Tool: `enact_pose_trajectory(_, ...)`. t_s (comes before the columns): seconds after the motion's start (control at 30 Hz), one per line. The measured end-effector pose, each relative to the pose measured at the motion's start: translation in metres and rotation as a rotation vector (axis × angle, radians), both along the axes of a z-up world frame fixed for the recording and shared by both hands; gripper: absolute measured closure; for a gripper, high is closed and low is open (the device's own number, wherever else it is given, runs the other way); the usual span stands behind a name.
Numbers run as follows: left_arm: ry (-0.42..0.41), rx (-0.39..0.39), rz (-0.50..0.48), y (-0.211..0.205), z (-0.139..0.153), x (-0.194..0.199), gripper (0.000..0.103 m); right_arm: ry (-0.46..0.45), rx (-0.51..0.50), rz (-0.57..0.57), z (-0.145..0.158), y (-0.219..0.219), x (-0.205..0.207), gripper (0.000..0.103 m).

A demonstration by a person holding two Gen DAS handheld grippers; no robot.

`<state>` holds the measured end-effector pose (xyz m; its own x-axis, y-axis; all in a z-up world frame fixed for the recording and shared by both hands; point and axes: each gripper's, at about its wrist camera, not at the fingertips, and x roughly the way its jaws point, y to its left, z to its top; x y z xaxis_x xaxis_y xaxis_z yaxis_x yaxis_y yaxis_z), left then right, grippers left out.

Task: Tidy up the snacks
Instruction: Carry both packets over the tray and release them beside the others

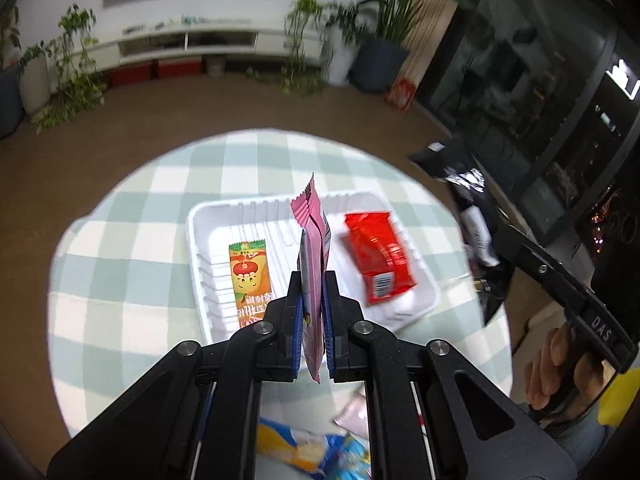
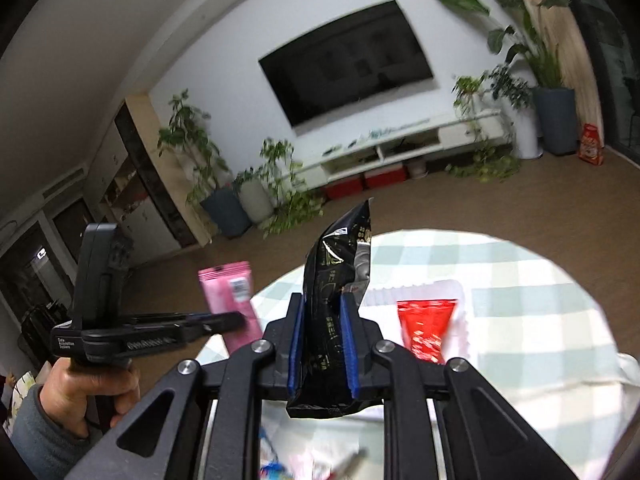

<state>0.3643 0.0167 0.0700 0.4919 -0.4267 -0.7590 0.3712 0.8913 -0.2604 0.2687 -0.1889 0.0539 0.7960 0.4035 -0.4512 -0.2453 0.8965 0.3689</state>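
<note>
While clamped, pink packet (image 1: 314, 248) fills left gripper (image 1: 313, 280).

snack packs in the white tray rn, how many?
2. An orange packet lies at the left of the white tray, a red packet at its right. The held pink packet blocks the middle, so one may be hidden.

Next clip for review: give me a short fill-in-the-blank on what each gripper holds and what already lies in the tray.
1. The left gripper is shut on a ____ packet.
2. The right gripper is shut on a ____ packet.
3. In the white tray lie an orange packet and a ____ one.
4. The tray sits on a ____ tablecloth.

Missing words: pink; black; red; checked
</note>
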Motion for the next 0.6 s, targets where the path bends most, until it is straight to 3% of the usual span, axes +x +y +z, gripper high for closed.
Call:
enact_pose_trajectory(0.17,0.110,0.038,-0.031,-0.015,-0.048,0.045,0.096,0.098,-0.032,0.026,-0.037,0.011,0.044,0.083)
enact_pose_trajectory(0.33,0.166,0.061,-0.034,-0.025,-0.086,0.063,0.096,0.156,-0.063,0.031,-0.063,0.013,0.065,0.083)
enact_pose_trajectory(0.6,0.186,0.085,-0.023,-0.036,-0.106,0.075,0.095,0.225,-0.107,0.045,-0.085,0.015,0.075,0.083)
